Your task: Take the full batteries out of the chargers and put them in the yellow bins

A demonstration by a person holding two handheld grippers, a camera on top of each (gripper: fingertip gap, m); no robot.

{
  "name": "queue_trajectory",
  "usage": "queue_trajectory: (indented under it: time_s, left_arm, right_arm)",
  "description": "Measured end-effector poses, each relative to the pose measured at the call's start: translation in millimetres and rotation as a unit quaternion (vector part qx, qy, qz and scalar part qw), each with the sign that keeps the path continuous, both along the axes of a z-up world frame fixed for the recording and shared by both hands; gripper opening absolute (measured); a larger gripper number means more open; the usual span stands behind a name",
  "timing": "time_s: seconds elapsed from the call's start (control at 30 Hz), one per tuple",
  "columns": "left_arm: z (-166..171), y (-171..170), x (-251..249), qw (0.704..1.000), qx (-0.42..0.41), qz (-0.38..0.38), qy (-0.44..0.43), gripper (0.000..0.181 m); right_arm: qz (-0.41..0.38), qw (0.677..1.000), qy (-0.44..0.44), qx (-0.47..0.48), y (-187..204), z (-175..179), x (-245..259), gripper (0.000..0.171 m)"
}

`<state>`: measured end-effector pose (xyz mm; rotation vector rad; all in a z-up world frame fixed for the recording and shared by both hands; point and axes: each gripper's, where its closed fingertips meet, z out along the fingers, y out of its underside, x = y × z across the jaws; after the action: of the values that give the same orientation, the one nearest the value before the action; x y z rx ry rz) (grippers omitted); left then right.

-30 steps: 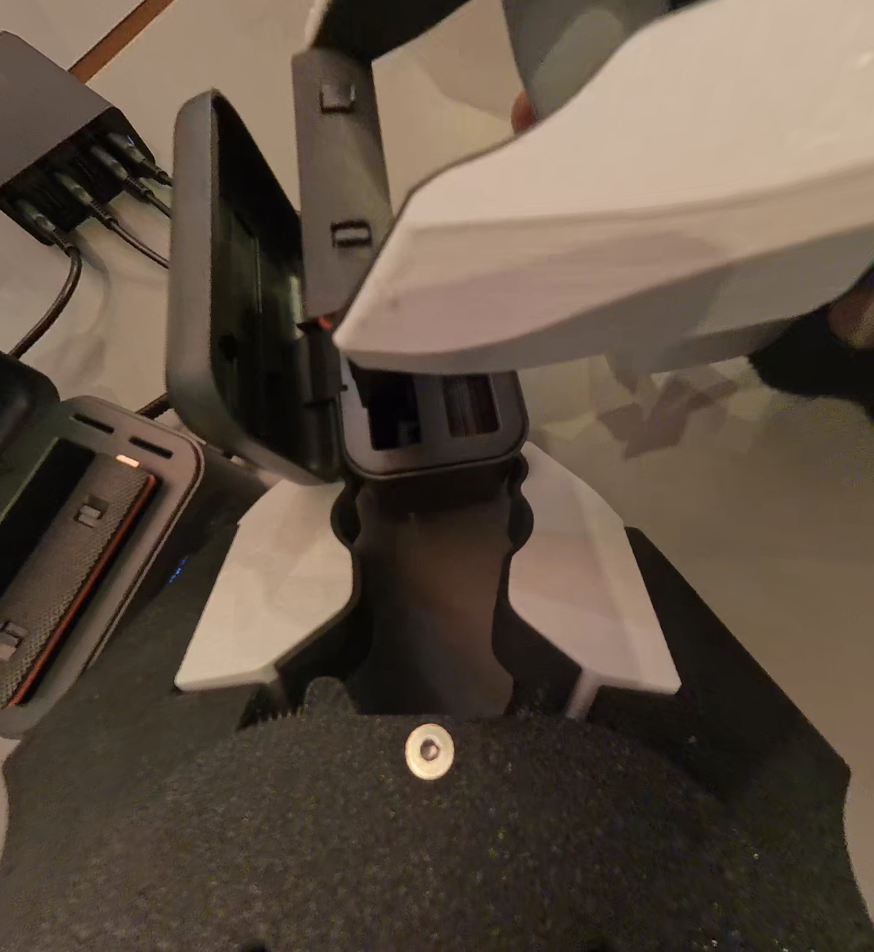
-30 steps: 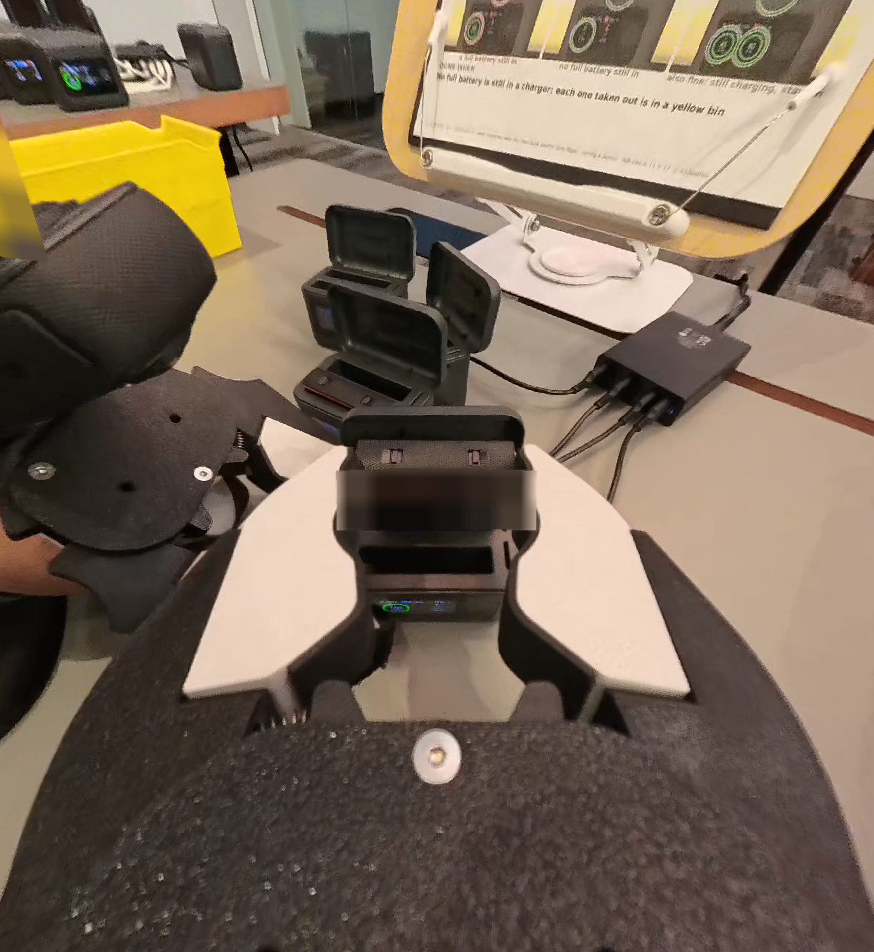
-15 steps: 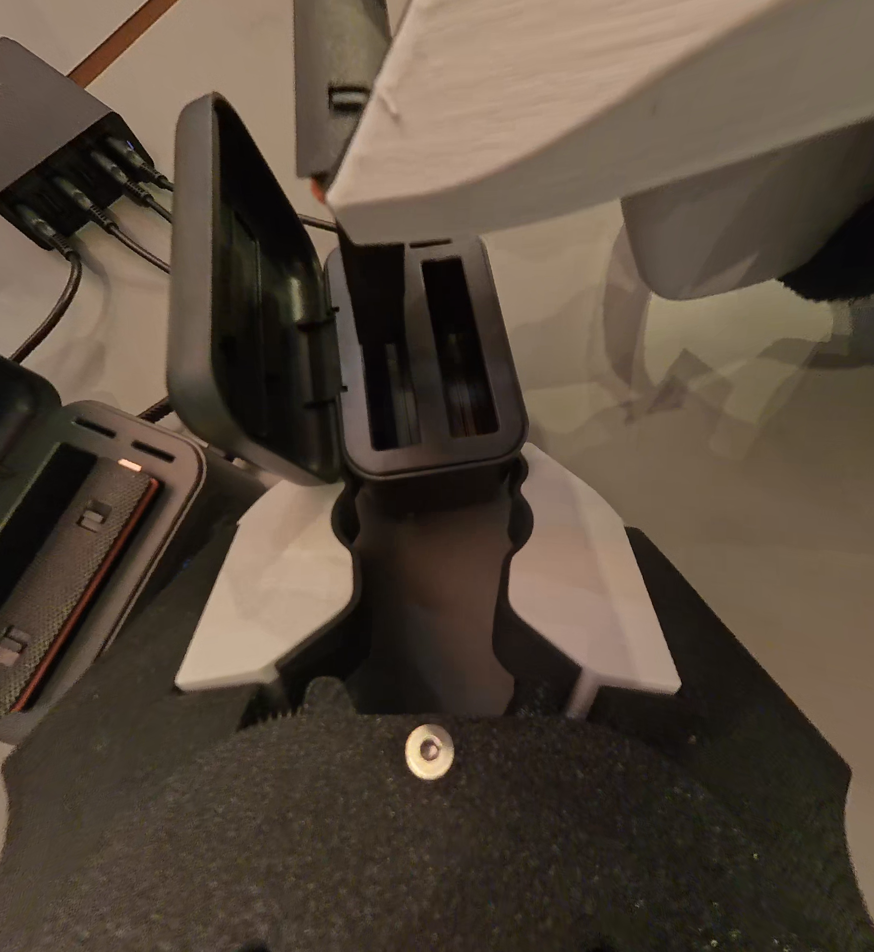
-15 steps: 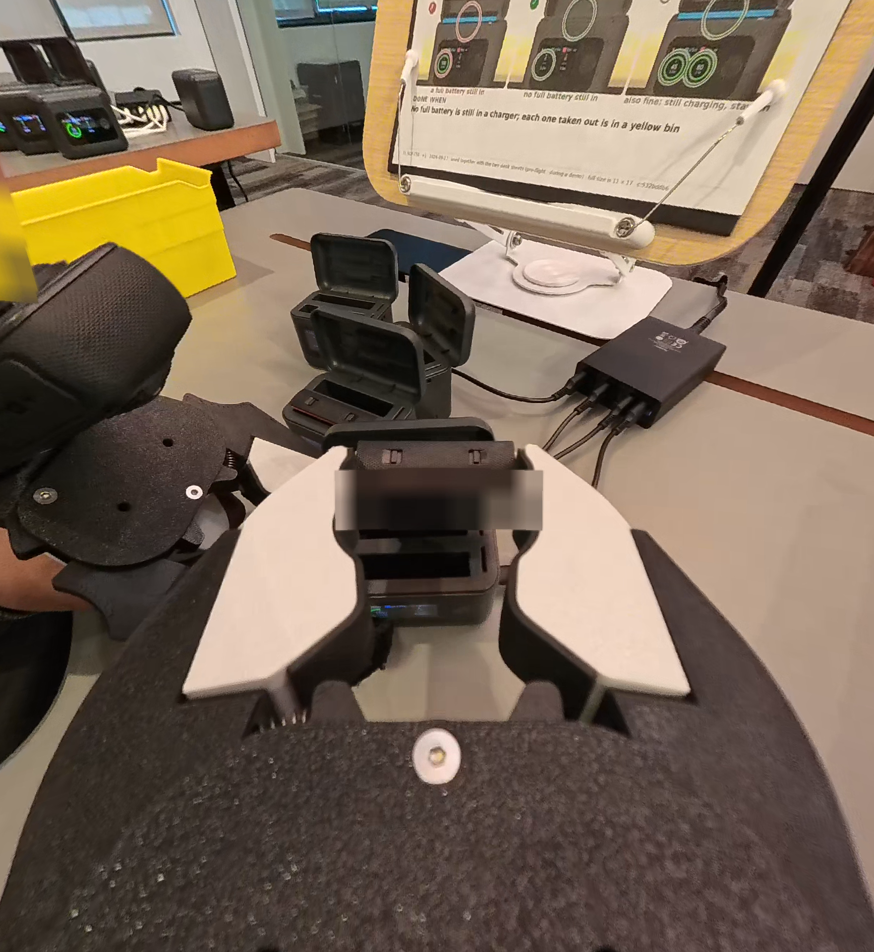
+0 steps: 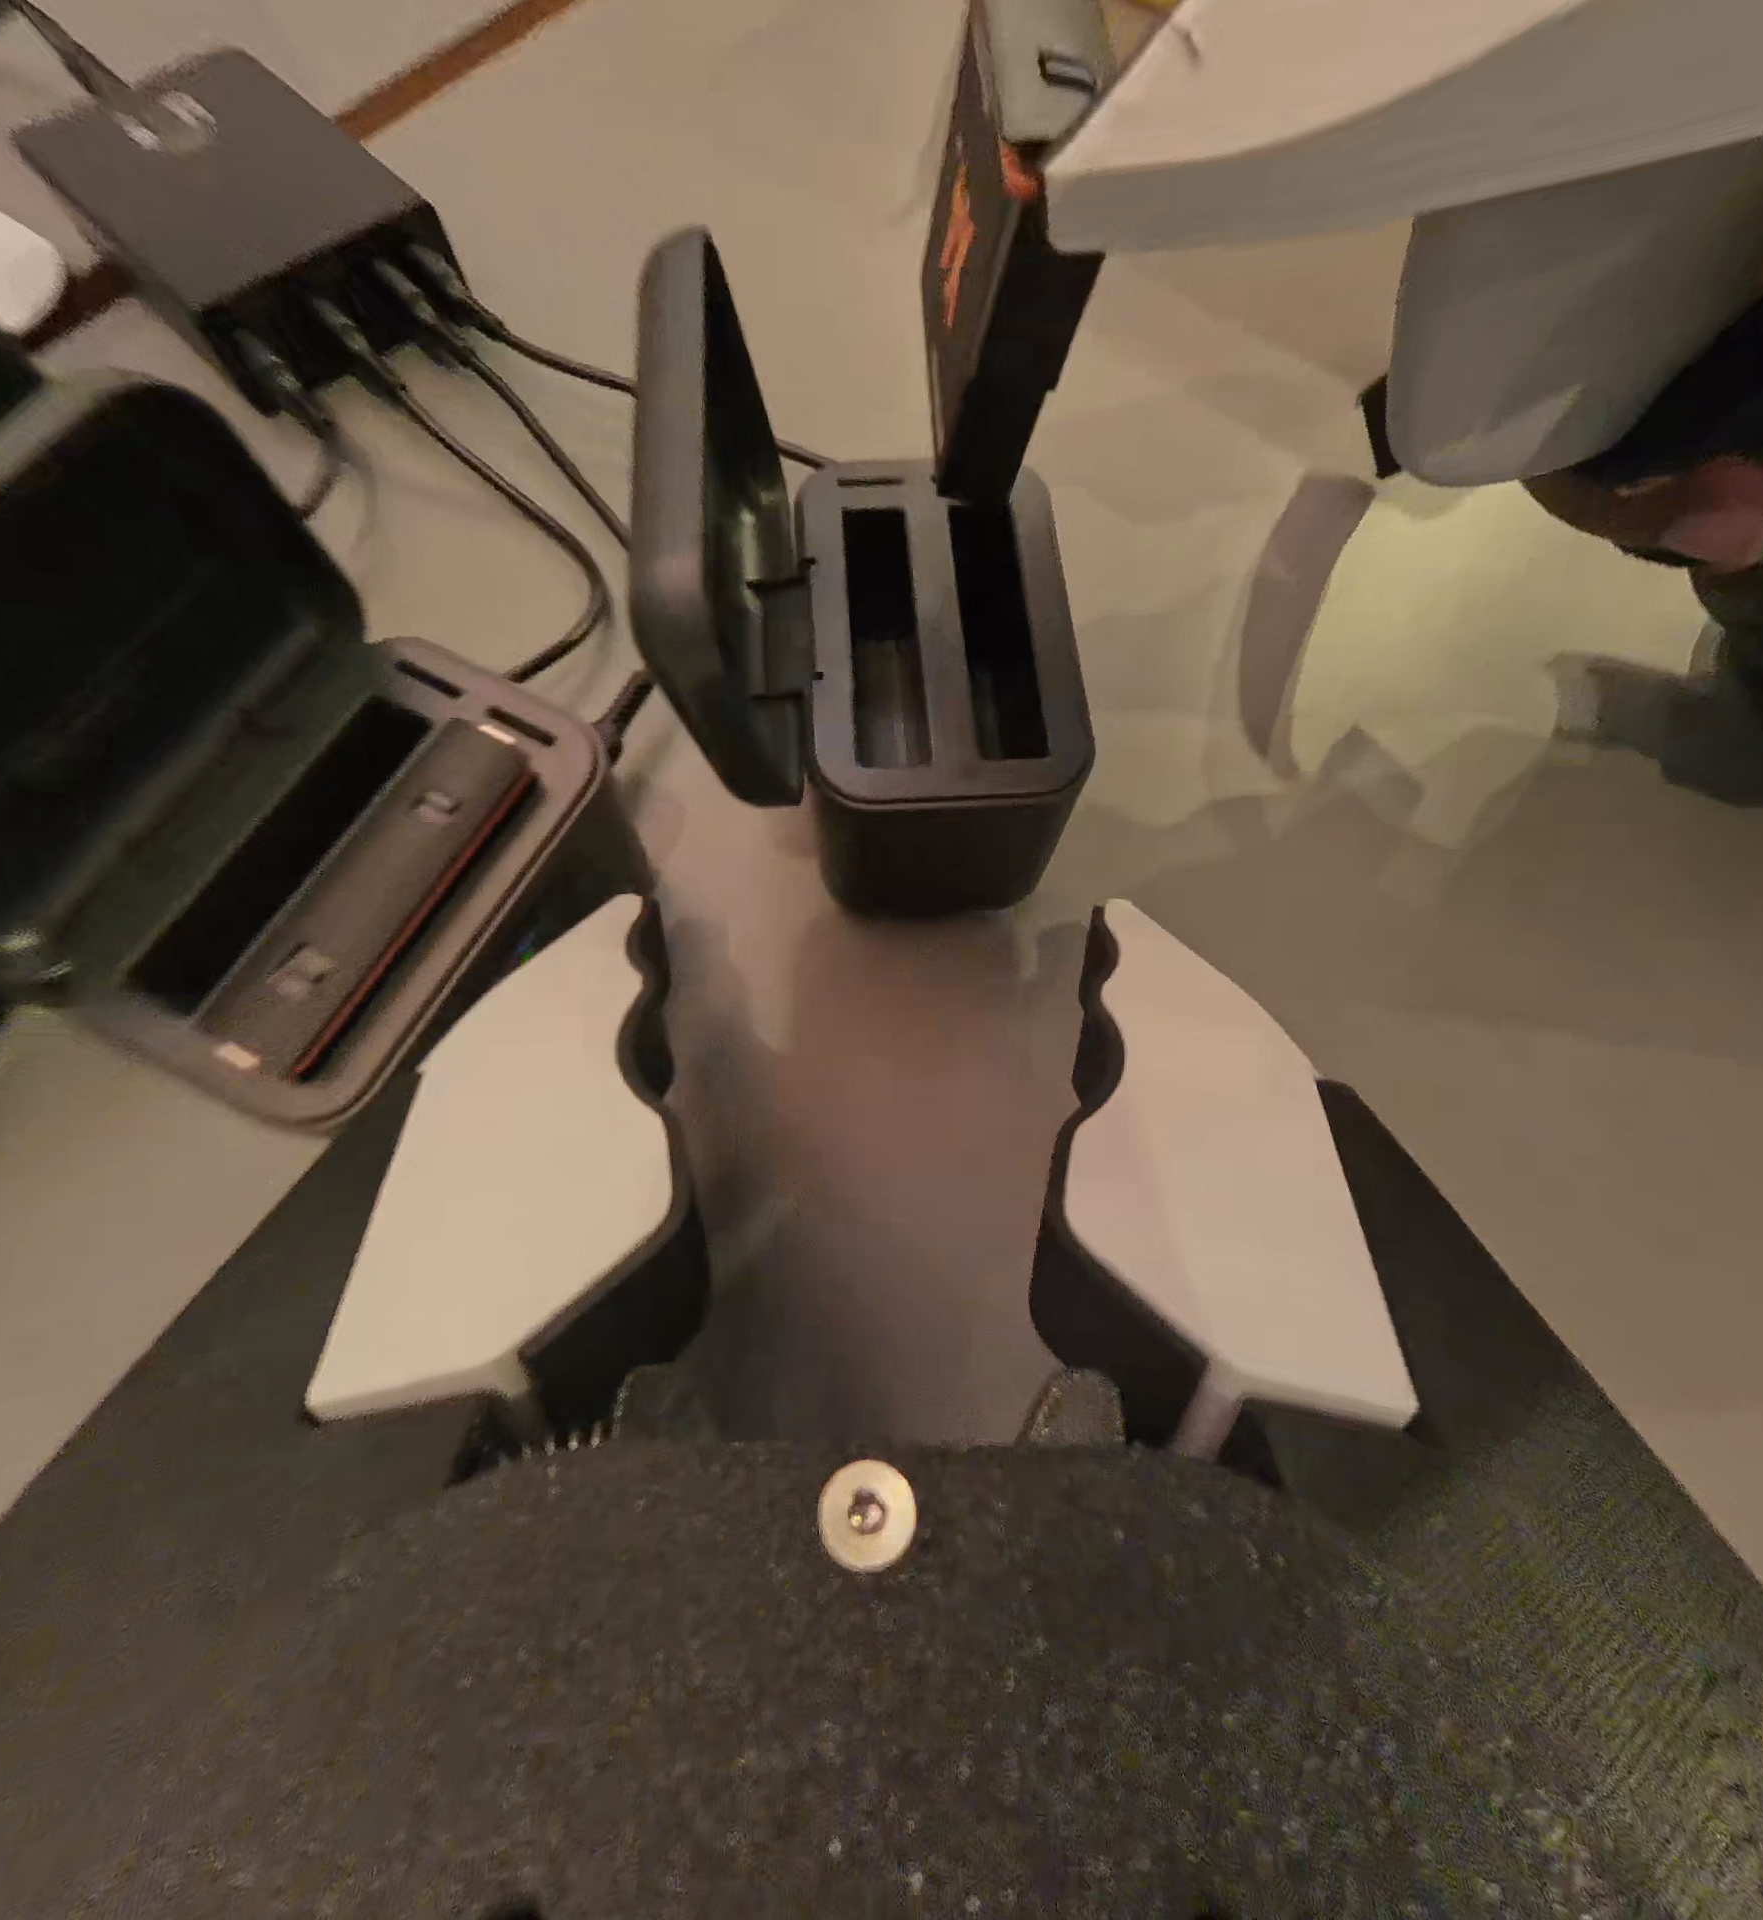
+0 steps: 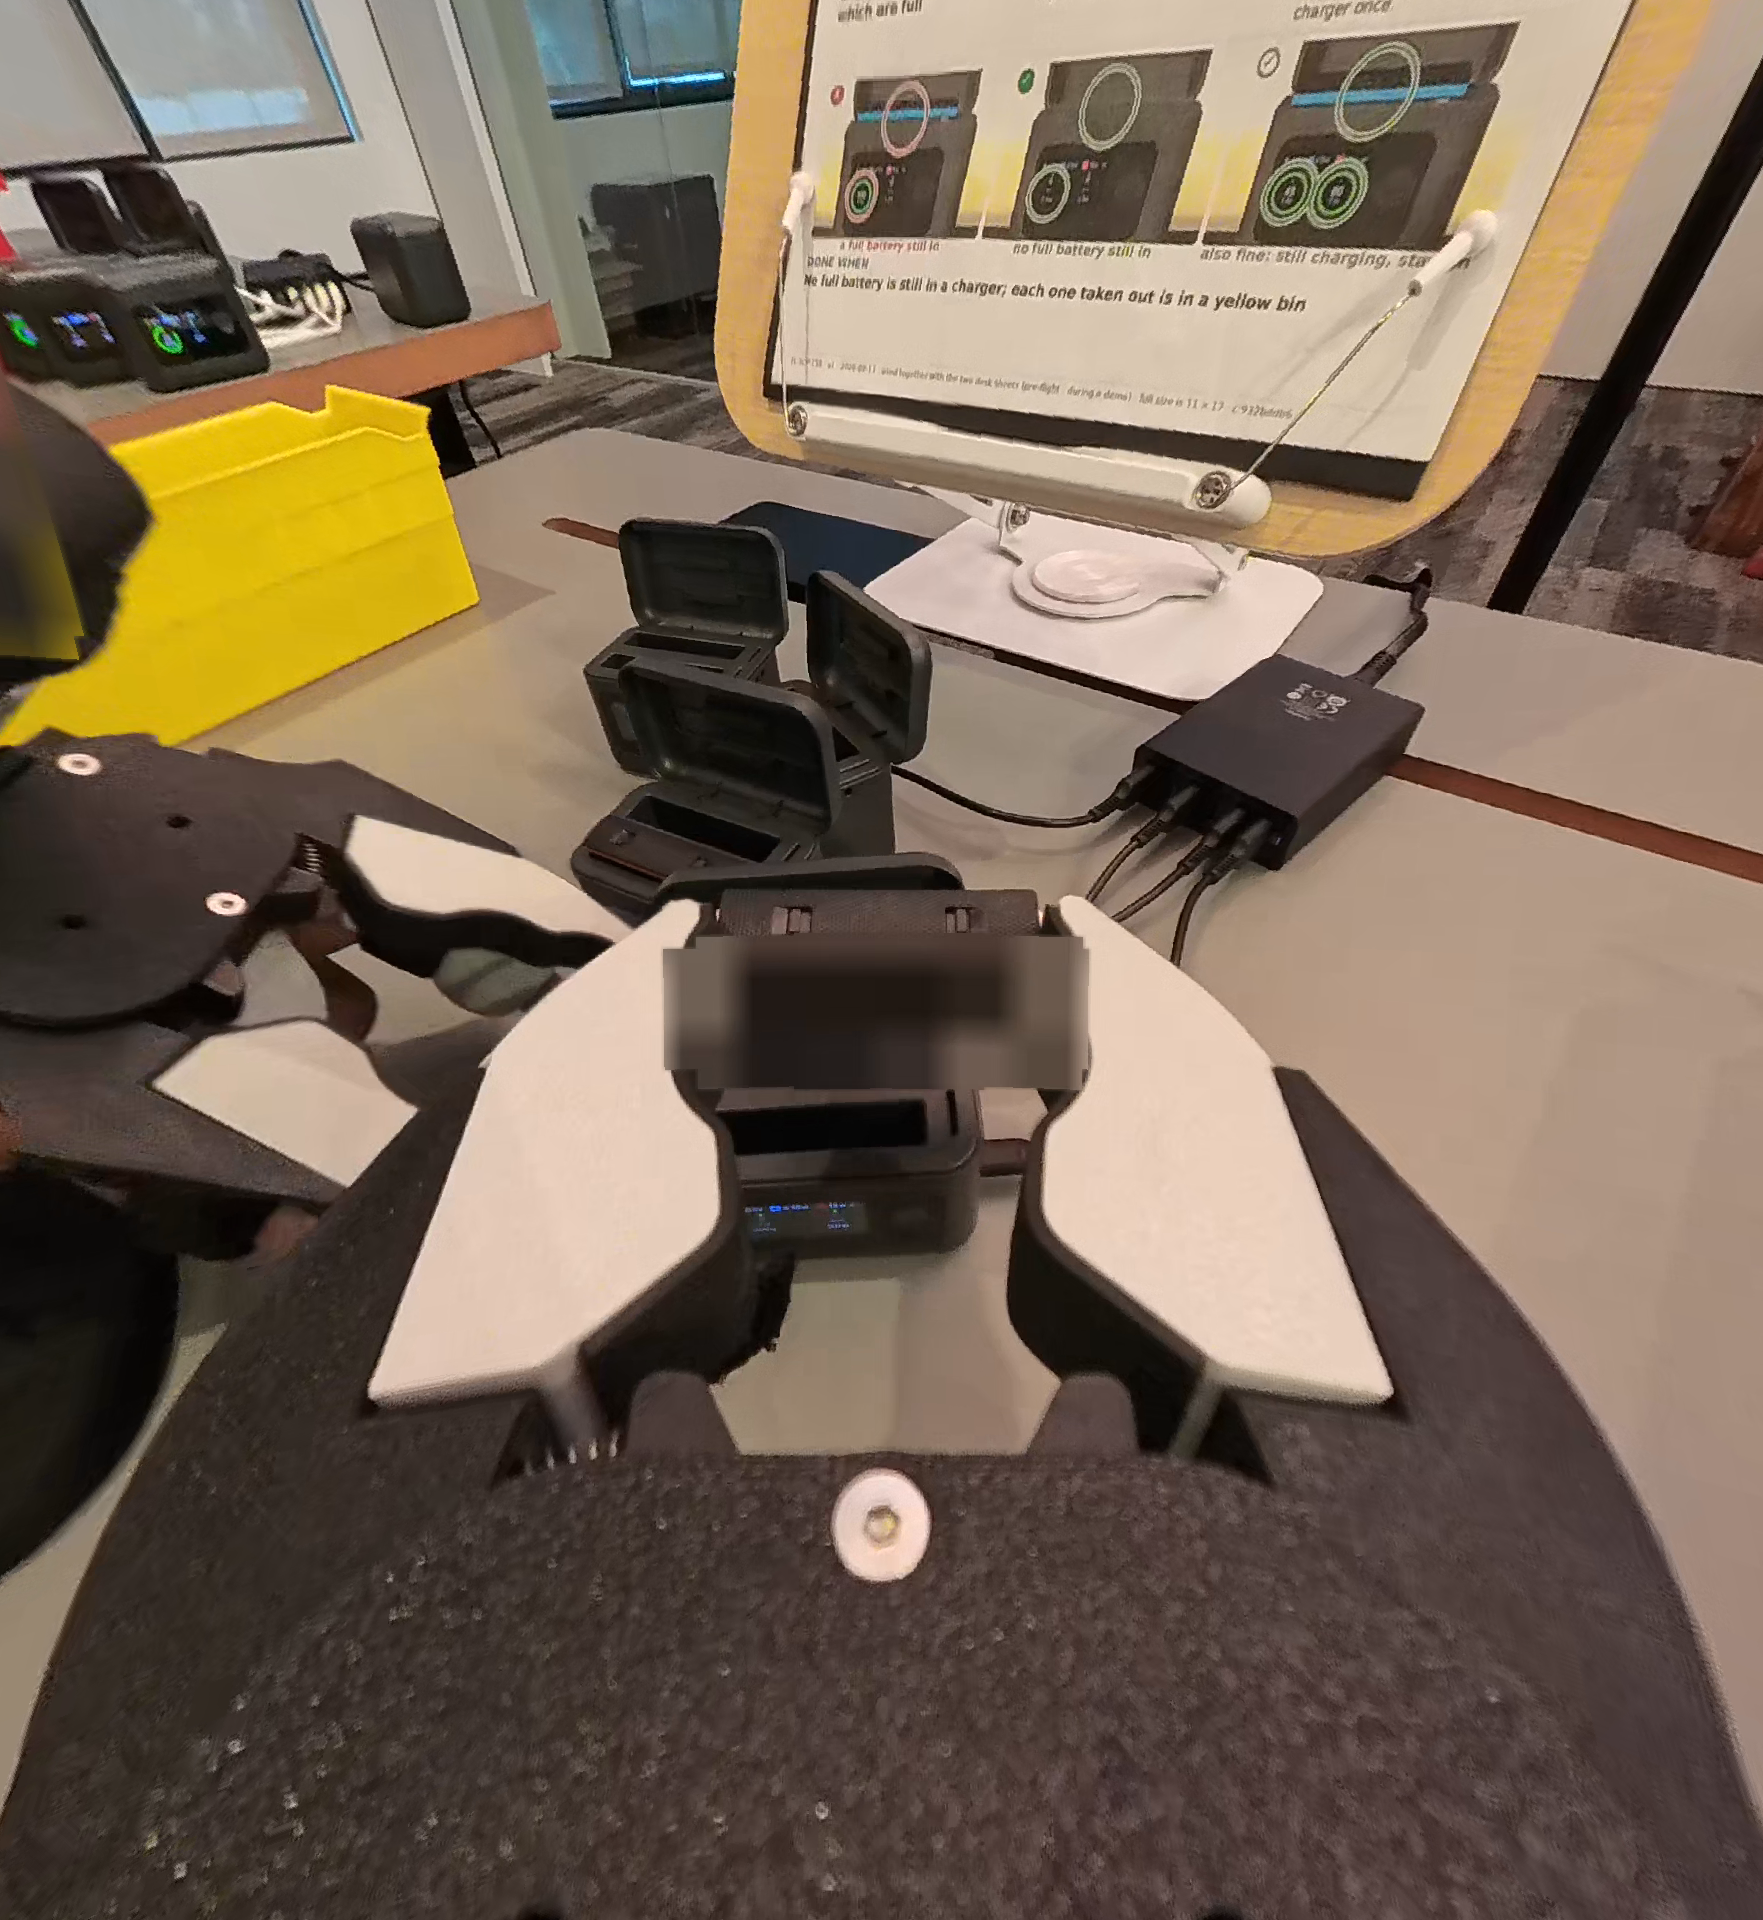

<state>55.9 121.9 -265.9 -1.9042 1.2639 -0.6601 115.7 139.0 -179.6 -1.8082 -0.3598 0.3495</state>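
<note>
One battery (image 6: 877, 997) clamped between the right jaws above charger (image 6: 856, 1174)

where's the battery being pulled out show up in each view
Left wrist view: the battery is top centre, tilted, its lower end at the open charger, its top held by the right gripper.
Right wrist view: the battery is at centre between the white fingers.
Shared landmark: the black power hub.

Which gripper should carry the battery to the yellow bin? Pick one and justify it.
Right. The right gripper is already shut on the battery, nearly lifted clear of the charger. The left gripper is open and empty, though nearer the yellow bin.
</note>
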Motion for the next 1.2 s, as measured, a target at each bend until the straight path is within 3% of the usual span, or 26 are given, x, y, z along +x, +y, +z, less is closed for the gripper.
queue_trajectory:
  time_s: [0.27, 0.47, 0.6, 0.9, 1.03, 1.2]
  left_arm:
    - [52.5, -16.8, -5.6, 0.989, 0.115, 0.013, -0.090, 0.055]
    - [74.0, -30.7, 4.1, 0.975, 0.188, -0.004, -0.122, 0.042]
    - [77.1, -30.3, 2.3, 0.966, 0.229, -0.002, -0.116, 0.012]
    - [76.9, -29.5, 1.4, 0.966, 0.234, -0.004, -0.113, 0.011]
    - [77.6, -30.8, 1.4, 0.968, 0.221, -0.009, -0.122, 0.011]
    - [74.8, -33.0, 2.9, 0.971, 0.199, -0.019, -0.127, 0.011]
  right_arm:
    - [0.044, 0.996, 0.081, -0.003, -25.1, 18.6, -25.2, 0.058]
    - [0.085, 0.987, 0.136, -0.009, -45.3, 29.0, -53.2, 0.059]
    - [0.100, 0.982, 0.158, -0.022, -50.6, 27.3, -65.3, 0.059]
    - [0.109, 0.980, 0.166, -0.029, -49.8, 26.8, -64.4, 0.060]
    - [0.135, 0.985, 0.109, -0.012, -48.9, 34.6, -55.9, 0.073]
    - [0.265, 0.959, -0.101, 0.007, -62.3, 35.9, -46.2, 0.062]
